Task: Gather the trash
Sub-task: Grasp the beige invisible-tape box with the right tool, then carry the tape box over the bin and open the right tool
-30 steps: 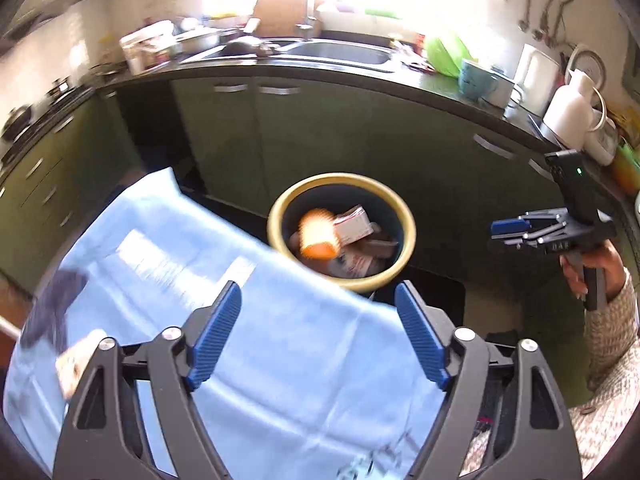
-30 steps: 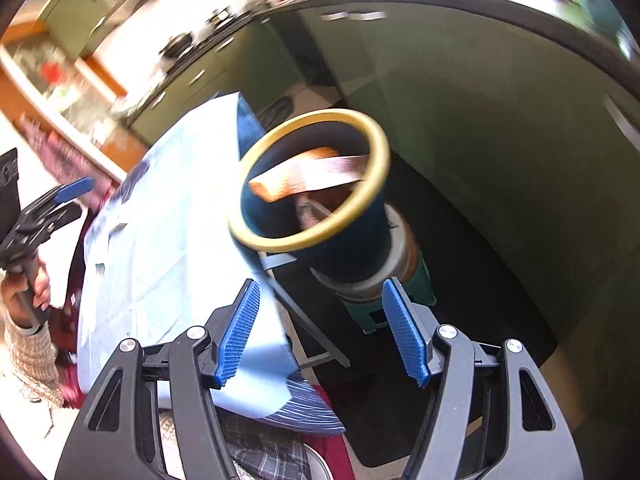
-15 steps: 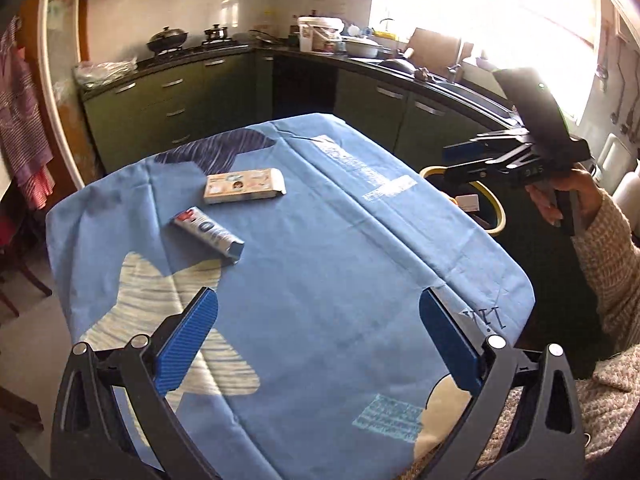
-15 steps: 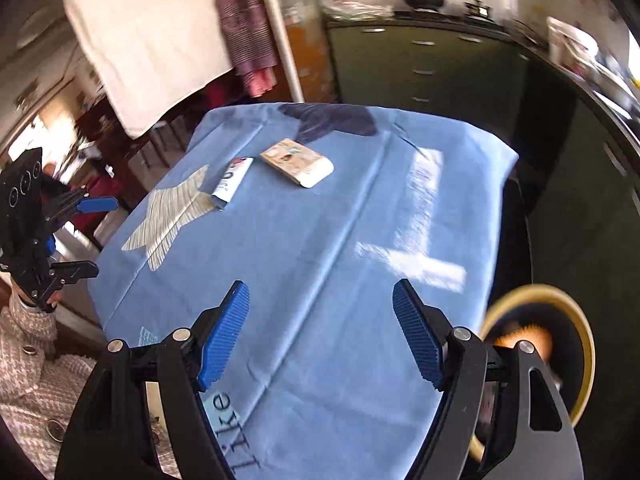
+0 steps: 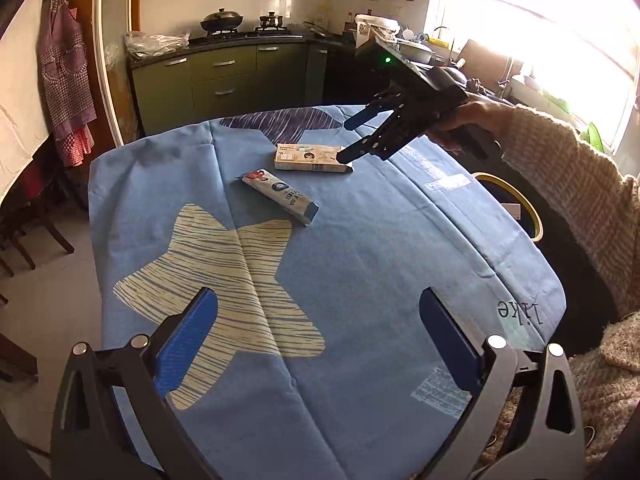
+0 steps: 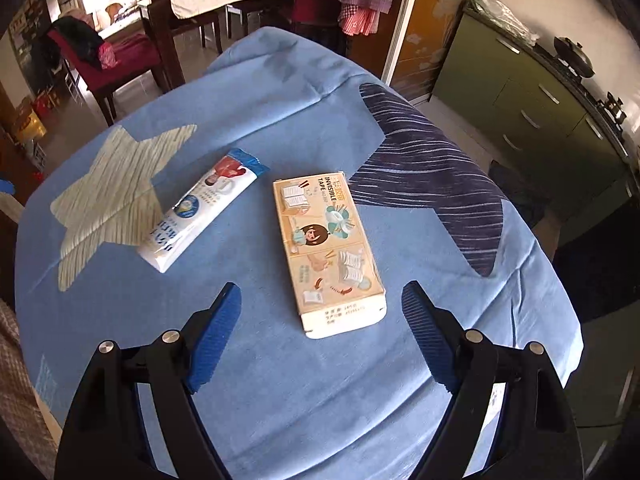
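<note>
A second ago both our claws hung over the yellow-rimmed bin [image 5: 524,216] with scraps dropping into it; now both views look back across the blue-clothed desk [image 5: 380,240], so that drop-off looks finished and we are reaching for the next load. Two pieces of trash are left on the cloth: the tan tape box [image 6: 330,248] and the white-and-blue wrapper [image 6: 200,216], near each other but not touching. In the right wrist view the box lies toward 12 o'clock from the right claw [image 6: 320,336], its near end sitting between the two blue pads with gaps on both sides, and the wrapper lies toward 10 o'clock. The right claw's jaws have just been opening and stand wide, with nothing pressed between them. In the left wrist view that same claw hovers just over the far end of the box at about 1 o'clock. The left claw [image 5: 320,340] has also just spread to its widest and holds nothing, only bare cloth between its pads; the wrapper lies toward 11 o'clock from it, well apart. The bin stays at 3 o'clock beside the desk's edge. We judge the right claw is set to lower onto the box, while the wrapper falls to the left.
</note>
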Motion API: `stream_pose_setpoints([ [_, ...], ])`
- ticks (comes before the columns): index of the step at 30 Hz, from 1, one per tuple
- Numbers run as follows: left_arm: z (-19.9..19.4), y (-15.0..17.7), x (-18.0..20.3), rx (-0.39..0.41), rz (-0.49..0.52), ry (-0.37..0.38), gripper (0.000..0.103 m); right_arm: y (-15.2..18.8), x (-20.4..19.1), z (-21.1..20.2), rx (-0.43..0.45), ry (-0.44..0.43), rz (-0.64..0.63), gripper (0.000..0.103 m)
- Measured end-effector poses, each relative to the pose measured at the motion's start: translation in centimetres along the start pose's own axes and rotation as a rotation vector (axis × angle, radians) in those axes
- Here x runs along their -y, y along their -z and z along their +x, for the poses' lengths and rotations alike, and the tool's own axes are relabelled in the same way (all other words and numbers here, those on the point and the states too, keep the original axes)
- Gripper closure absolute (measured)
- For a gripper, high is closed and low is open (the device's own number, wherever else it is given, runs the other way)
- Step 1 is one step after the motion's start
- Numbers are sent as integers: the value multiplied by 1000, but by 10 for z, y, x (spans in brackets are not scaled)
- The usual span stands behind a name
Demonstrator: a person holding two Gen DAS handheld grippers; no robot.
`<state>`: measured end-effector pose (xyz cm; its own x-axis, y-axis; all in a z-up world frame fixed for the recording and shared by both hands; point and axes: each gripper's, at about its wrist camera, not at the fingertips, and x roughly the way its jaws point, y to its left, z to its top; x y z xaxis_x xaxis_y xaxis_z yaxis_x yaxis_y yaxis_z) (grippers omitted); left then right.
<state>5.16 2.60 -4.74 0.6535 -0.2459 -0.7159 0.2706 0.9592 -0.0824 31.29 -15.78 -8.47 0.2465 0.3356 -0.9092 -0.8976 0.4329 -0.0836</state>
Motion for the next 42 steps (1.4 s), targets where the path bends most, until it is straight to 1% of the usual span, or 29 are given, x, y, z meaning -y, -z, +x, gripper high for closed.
stream_pose_setpoints([
  [4,0,-1,-7,2,-19,-3,7,-11,4,22,-77,6,-52,22],
  [8,2,1,-14,-6,-37,-5,7,-14,8,37,-124,-16,-58,22],
  [9,2,2,-16,-7,-42,-6,7,-14,10,40,-137,-30,-59,25],
  [10,2,3,-17,-8,-46,-6,7,-14,10,43,-145,-38,-60,28],
  [15,4,4,-24,-12,-65,-2,7,-17,17,48,-148,-60,-44,28],
  [19,3,5,-25,-11,-70,7,7,-16,25,53,-169,-104,15,30],
  [23,2,7,-24,-8,-69,8,7,-12,29,50,-166,-89,46,39],
  [24,1,7,-24,-7,-70,9,7,-10,29,48,-166,-85,56,43],
  [35,-3,10,-14,2,-48,34,7,29,12,23,-150,-13,131,45],
  [42,-7,11,3,13,-11,56,7,64,9,-13,-66,-4,221,45],
])
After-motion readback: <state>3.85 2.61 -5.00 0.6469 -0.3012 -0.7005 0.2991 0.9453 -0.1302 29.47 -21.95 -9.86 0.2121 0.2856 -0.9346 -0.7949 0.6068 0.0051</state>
